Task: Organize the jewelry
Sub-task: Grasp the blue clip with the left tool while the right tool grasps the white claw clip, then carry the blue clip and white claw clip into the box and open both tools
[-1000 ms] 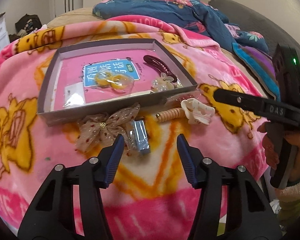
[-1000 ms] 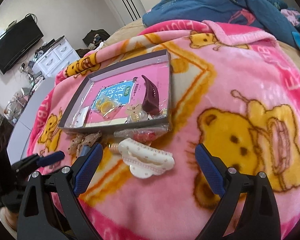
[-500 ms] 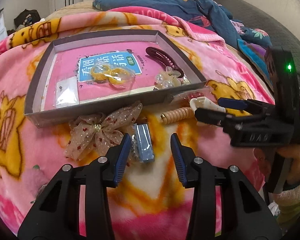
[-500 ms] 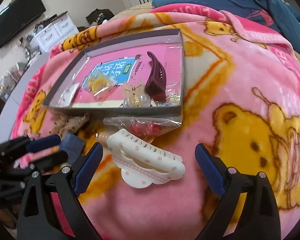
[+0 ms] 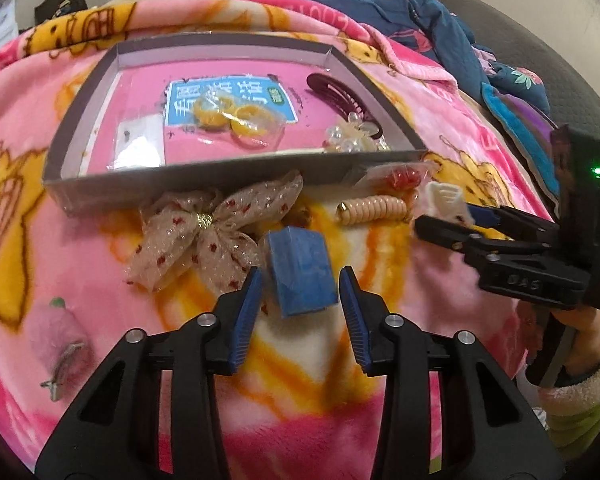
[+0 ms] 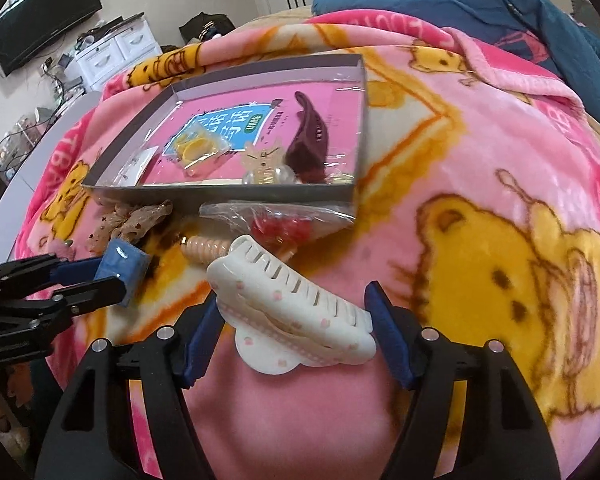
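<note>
The grey-walled tray (image 5: 204,178) lies flat on the pink bed blanket, holding yellow hair ties in a clear bag (image 5: 236,120), a maroon clip (image 5: 340,98) and a clear bow clip (image 5: 350,140). Just outside its near wall, from 9 to 3 o'clock: a sheer dotted bow (image 5: 204,228), a small blue box (image 5: 302,274), a peach spiral hair tie (image 5: 374,209), bagged red beads (image 6: 282,226) and a white claw clip (image 6: 296,308).

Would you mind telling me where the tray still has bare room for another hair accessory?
The tray is free along its far wall, above the yellow rings, and in its far left corner beyond the white card. Its near right corner is crowded: the maroon clip and clear clip lie together.
</note>
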`<state>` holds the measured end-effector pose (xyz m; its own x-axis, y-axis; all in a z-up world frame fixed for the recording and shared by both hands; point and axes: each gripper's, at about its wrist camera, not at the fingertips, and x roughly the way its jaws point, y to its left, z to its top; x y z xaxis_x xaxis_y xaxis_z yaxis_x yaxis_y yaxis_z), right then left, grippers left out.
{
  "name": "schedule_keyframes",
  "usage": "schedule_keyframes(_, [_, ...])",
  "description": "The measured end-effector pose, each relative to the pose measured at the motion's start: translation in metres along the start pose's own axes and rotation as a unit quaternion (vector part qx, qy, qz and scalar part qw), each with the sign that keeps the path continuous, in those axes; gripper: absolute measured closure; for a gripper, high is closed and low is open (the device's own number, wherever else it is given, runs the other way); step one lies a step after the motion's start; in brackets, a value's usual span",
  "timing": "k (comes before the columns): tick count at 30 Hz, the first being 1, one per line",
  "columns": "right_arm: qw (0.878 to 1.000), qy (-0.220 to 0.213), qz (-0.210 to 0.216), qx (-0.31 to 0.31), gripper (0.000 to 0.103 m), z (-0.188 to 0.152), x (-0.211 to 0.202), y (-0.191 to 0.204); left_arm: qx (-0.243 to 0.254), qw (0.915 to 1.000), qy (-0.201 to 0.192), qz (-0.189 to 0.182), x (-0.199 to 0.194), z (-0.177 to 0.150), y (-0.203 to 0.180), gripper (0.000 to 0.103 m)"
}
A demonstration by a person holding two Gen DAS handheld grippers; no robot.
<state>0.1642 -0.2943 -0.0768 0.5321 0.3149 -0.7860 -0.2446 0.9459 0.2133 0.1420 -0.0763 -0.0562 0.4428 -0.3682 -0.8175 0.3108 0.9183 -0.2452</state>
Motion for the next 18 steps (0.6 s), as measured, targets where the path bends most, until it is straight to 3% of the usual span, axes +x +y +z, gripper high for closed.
schedule_keyframes(7, [1.0,-0.011,0.002,0.029,0.035,-0.01,-0.026,-0.019,0.005,1.0,0.002,-0.005,0.004,-0.002,-0.006,0.072])
schedule_keyframes(14, [0.999,-0.021,0.004,0.042,0.035,-0.015,-0.042,-0.024,0.02,0.9996,0.013,0.016,0.02,0.0,-0.018,0.072])
schedule_keyframes(18, [0.999,-0.027,0.007,0.043,0.035,-0.015,-0.05,-0.023,0.015,0.9998,0.003,0.012,0.016,-0.001,-0.02,0.078])
